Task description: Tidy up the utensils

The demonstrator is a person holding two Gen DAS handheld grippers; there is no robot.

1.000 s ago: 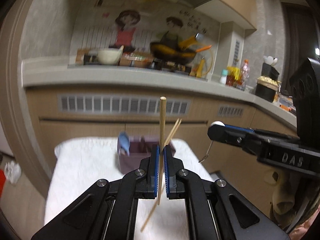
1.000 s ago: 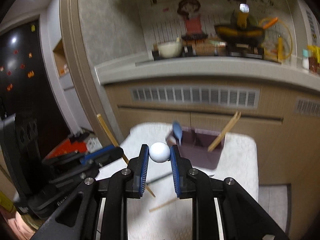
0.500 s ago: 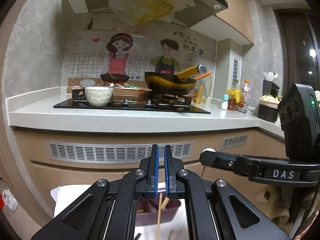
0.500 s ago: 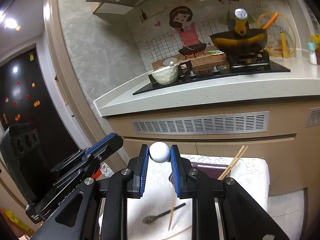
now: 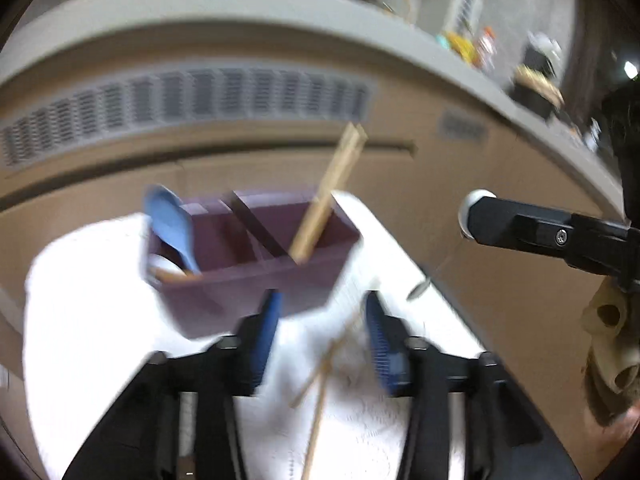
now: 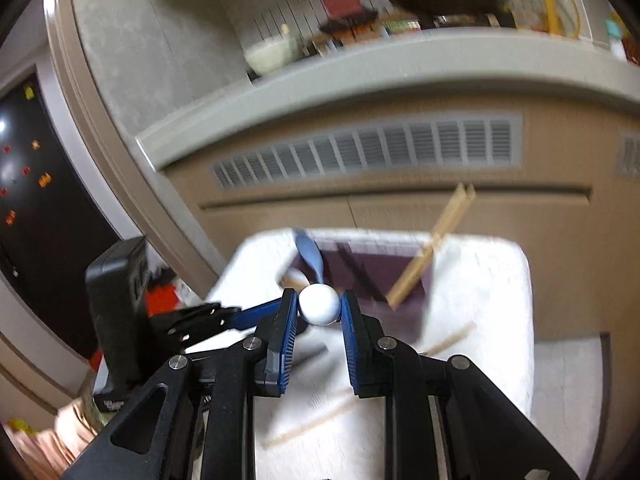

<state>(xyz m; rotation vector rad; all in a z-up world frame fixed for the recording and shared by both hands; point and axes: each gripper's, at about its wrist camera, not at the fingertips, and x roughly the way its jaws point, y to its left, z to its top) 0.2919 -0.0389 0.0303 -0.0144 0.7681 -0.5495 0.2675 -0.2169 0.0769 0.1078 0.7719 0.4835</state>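
Observation:
A purple divided box stands on a white cloth. A blue spoon leans in its left compartment and a pair of chopsticks in its right. My left gripper hovers just before the box. Its jaws are opening, with nothing pressed between them. Loose chopsticks lie on the cloth below. My right gripper is shut on the white ball end of a thin utensil, whose lower part hangs by the table's right edge. The box lies ahead of it.
A cabinet front with a vent grille stands close behind the small table, under a grey counter with a bowl, a pan and bottles. More loose chopsticks lie right of the box. A dark doorway is at the left.
A second ago my left gripper was shut on a chopstick. It then rose empty and shut, and now tilts down at the cloth with jaws apart. The right gripper dipped down, still gripping the white ball.

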